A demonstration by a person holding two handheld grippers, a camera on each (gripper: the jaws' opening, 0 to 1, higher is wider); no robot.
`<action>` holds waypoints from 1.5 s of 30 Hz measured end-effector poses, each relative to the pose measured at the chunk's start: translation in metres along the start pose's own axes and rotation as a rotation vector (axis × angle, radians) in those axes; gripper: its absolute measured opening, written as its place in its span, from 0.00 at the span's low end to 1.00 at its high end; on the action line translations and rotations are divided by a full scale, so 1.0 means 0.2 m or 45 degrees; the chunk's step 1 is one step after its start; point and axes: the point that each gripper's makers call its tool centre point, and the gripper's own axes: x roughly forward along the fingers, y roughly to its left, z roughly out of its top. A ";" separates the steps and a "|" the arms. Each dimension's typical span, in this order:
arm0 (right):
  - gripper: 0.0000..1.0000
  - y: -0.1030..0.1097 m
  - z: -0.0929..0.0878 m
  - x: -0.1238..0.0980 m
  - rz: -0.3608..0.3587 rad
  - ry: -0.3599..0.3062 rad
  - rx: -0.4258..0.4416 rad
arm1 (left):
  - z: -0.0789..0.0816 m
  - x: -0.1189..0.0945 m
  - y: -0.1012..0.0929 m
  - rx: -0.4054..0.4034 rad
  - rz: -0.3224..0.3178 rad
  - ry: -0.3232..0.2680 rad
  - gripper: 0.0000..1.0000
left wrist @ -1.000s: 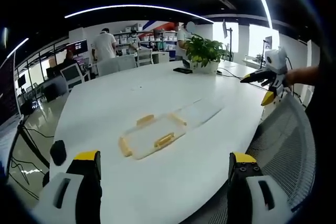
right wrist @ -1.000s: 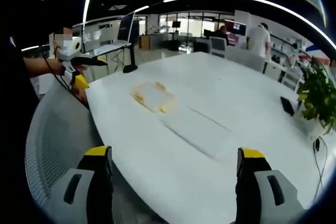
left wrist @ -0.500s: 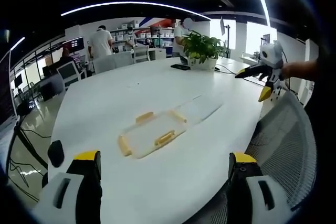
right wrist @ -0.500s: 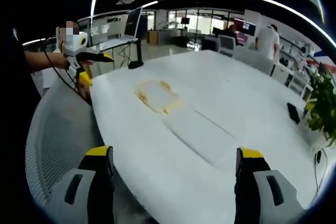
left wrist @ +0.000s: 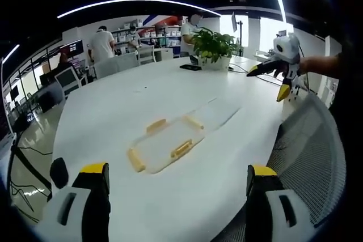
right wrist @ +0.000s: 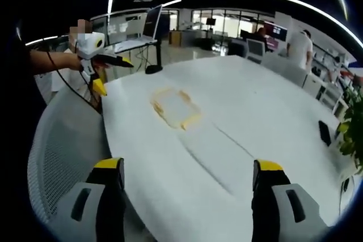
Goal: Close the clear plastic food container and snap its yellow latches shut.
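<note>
Left gripper view: one clear rectangular container (left wrist: pixel 165 144), four yellow latches, on white oval worktop (left wrist: pixel 113 111); both hand-held grippers (left wrist: pixel 177 208) (right wrist: pixel 187 202) wide open, empty.

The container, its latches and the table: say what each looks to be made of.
Container: clear, glossy plastic by the look of it; the white table shows straight through its walls, and its lid is nearly invisible.
Latches: opaque yellow, probably moulded plastic, matte.
Table: smooth white top with a soft sheen, perhaps laminate or painted board; I cannot tell which.
</note>
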 end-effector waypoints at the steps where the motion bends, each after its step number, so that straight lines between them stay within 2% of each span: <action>1: 0.92 0.00 0.00 0.01 0.004 0.002 -0.003 | 0.00 0.00 0.00 0.001 -0.001 0.001 0.99; 14: 0.91 0.01 0.06 0.09 0.086 0.023 -0.053 | -0.01 0.05 0.08 0.030 -0.033 0.023 0.98; 24: 0.90 0.01 0.10 0.16 0.137 0.056 -0.134 | -0.02 0.10 0.13 0.071 -0.071 0.064 0.97; 45: 0.85 -0.01 0.16 0.33 0.224 0.111 -0.231 | -0.08 0.21 0.23 0.137 -0.151 0.171 0.92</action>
